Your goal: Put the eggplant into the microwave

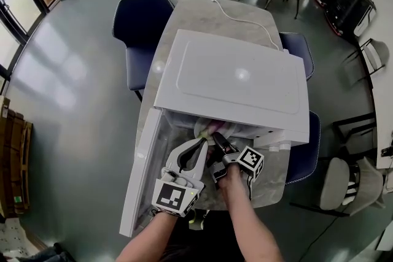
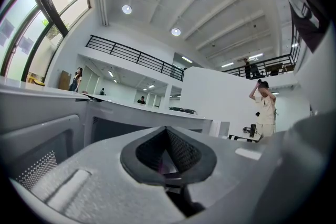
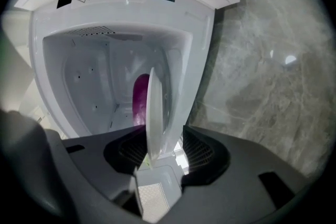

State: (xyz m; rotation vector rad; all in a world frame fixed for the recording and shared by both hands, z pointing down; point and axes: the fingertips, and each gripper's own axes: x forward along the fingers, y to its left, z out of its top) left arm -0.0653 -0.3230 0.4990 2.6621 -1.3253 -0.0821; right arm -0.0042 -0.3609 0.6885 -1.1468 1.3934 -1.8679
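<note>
- Marble table (image 1: pixel 202 15) bearing white microwave (image 1: pixel 233 80), door (image 1: pixel 141 175) swung open at lower left; chairs (image 1: pixel 142 18) well apart.
- Purple eggplant (image 3: pixel 139 97) already inside cavity, mid-frame, just behind white plate (image 3: pixel 154 113) seen edge-on.
- Right gripper (image 3: pixel 165 152) spread apart around plate rim, not pressing; left gripper (image 2: pixel 168 136) pinched together.
- Likely left: withdrawing, shutting door.

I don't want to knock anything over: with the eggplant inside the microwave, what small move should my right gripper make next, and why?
Probably draw the right gripper straight back. Its fingers stand apart either side of the white plate without pressing it, and the purple eggplant already lies inside the microwave, so backing out should leave both undisturbed.
</note>
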